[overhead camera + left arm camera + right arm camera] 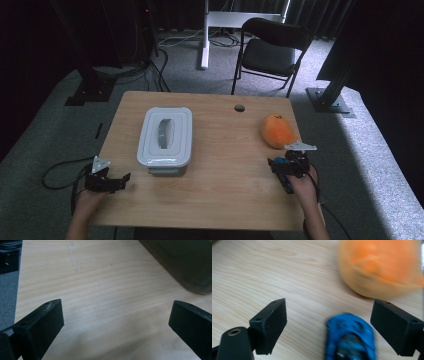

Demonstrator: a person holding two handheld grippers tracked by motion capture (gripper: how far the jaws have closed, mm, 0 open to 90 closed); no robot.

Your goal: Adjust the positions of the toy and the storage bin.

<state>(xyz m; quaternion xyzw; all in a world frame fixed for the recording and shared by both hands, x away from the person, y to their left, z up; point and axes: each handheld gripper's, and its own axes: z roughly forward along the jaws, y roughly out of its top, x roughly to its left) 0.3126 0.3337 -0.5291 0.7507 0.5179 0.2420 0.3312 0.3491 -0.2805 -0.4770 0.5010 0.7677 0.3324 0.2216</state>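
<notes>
A small blue toy car (350, 338) lies on the wooden table (220, 192) between the jaws of my right gripper (329, 311). The jaws stand wide apart and do not press on it; it sits nearer the right jaw. Just beyond it rests an orange soft round toy (382, 267), blurred here. From above, the right gripper (281, 172) sits near the table's right edge, with the car (279, 163) at its tip and the orange toy (277, 131) behind. My left gripper (122, 181) rests at the front left corner. Its jaws are open over bare wood (117, 307).
A white lidded box (165, 135) with a grey handle stands left of the table's centre. A dark blurred shape (180, 262) lies ahead of the left gripper. A cable hole (239, 107) is at the far edge. A black chair (272, 50) stands behind the table.
</notes>
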